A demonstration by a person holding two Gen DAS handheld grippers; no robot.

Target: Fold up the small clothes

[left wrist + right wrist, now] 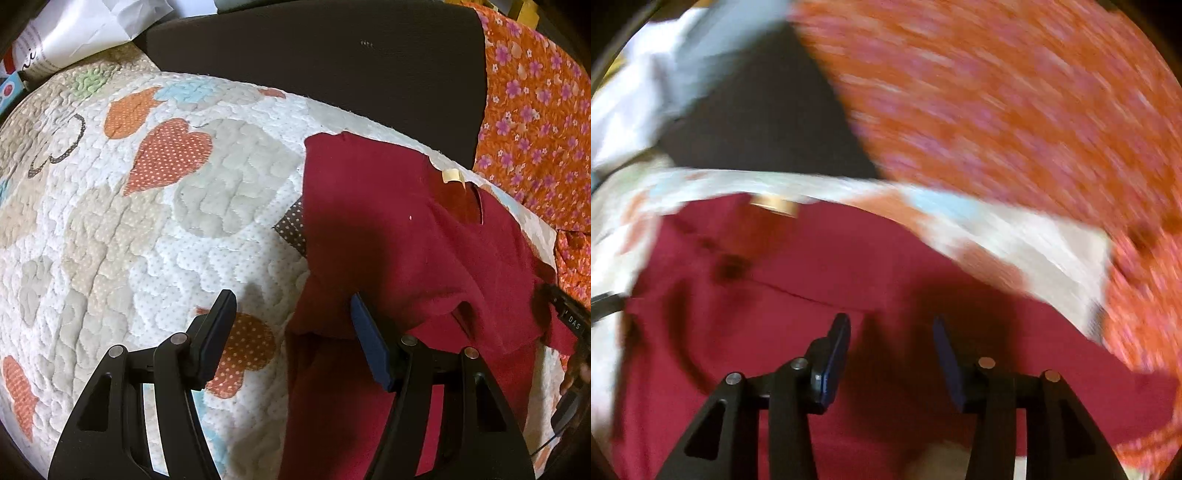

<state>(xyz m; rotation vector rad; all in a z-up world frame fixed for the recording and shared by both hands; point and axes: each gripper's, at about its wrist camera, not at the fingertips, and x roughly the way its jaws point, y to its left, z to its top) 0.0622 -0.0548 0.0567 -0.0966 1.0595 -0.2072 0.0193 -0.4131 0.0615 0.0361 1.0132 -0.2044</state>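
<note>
Hovering over the quilt, the left gripper has its jaws parted with nothing between them: one finger sits over the heart-patterned quilting, the other over the near left edge of the red garment. And that garment is the one to watch: a small dark-red top lying flat on the quilt, spreading ahead and to the right of the left tongs, its pale neck label up at the far edge and one short sleeve folded out toward the right. At the right border of the left wrist view, part of the other tool and a bit of a hand peek in, too cropped to read.

Over to the right gripper, and the picture is heavily smeared. Its jaws stand apart too, empty, with red cloth filling the space ahead and beneath them; whether the tips touch the fabric cannot be told through the blur. Beyond the garment's far edge runs a strip of quilt, then a dark cushion ahead and to the left, and an orange flowered cloth ahead and off to the right.
</note>
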